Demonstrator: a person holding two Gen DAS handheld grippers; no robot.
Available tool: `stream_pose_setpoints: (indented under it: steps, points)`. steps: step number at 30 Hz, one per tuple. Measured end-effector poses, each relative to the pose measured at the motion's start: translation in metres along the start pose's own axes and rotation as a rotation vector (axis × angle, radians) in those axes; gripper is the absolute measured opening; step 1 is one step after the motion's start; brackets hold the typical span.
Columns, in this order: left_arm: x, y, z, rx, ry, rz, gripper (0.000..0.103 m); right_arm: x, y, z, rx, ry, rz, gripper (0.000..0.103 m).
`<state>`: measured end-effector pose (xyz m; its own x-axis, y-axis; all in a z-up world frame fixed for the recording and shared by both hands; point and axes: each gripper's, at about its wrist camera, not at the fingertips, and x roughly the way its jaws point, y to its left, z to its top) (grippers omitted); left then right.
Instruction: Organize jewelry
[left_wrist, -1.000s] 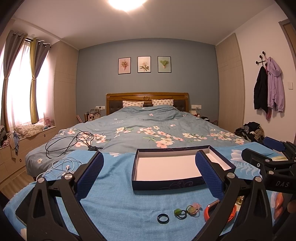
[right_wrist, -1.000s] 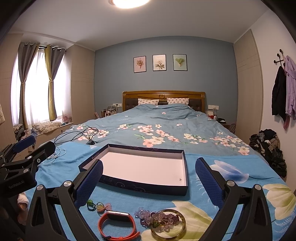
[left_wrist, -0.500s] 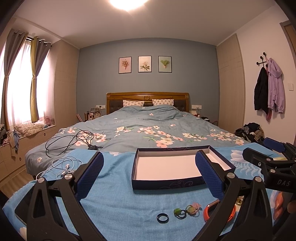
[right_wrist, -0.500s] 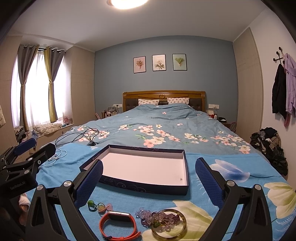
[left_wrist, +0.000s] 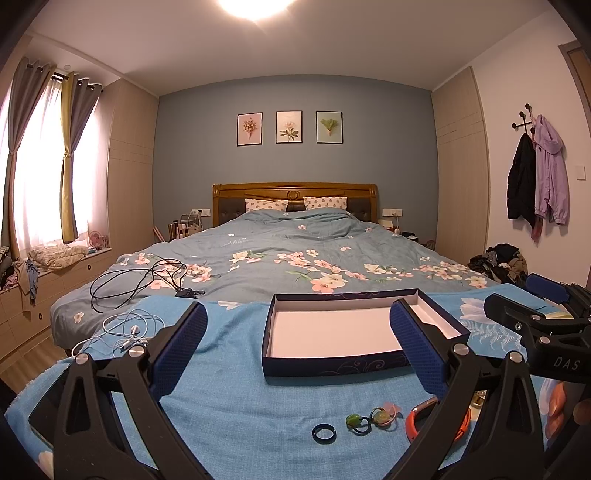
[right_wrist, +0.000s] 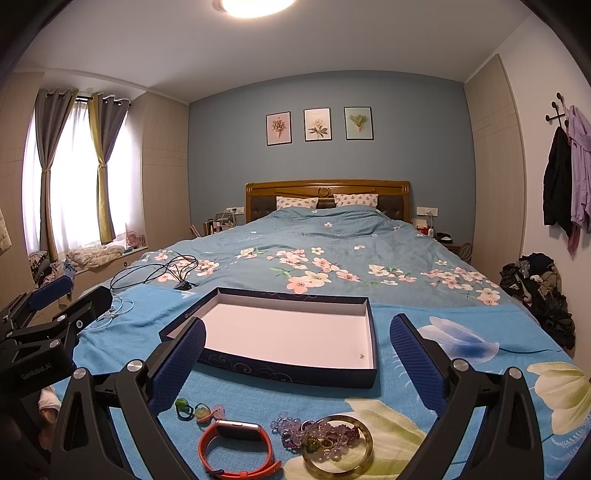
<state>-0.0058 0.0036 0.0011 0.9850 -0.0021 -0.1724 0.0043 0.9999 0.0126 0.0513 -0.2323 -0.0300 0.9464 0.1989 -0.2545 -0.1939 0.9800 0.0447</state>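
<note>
Both my claws, left claw and right claw, hung released, grasping nothing. Box sat empty on the bed. Orange band lay just before it.

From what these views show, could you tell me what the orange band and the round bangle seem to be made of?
Orange band: probably matte silicone or rubber, given its smooth, dull, flexible-looking loop.
Round bangle: likely translucent resin or glass, glossy; the cloth's pattern shows faintly through its amber-green rim. Neither is certain from looks alone.

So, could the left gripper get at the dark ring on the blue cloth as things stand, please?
Probably yes: the left gripper is open and empty, and the dark ring lies alone on the blue cloth, below its fingers, nothing covering it.
</note>
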Motion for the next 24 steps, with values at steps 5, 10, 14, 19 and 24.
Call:
stream_pose_setpoints:
  steps: [5, 10, 14, 19, 24]
  points:
    - [0.0006, -0.0001, -0.0011, 0.0, 0.002, 0.002, 0.097, -0.0002, 0.001, -0.0001, 0.001, 0.0, -0.002, 0.096]
    - [0.0007, 0.0, -0.0013, 0.0, 0.002, 0.001, 0.097, -0.0002, 0.001, 0.0001, -0.001, 0.002, -0.002, 0.096]
    - [0.0007, 0.0002, -0.0012, 0.0, 0.002, 0.001, 0.097, 0.0, 0.0005, 0.0005, 0.001, 0.002, -0.002, 0.096]
    - [0.0008, 0.0002, -0.0011, 0.0, 0.002, 0.001, 0.097, -0.0011, 0.0016, -0.0001, 0.001, 0.002, -0.003, 0.096]
    - [0.0007, 0.0003, -0.0012, -0.001, 0.002, 0.001, 0.097, -0.0018, 0.0018, -0.0001, 0.001, 0.003, 0.0, 0.096]
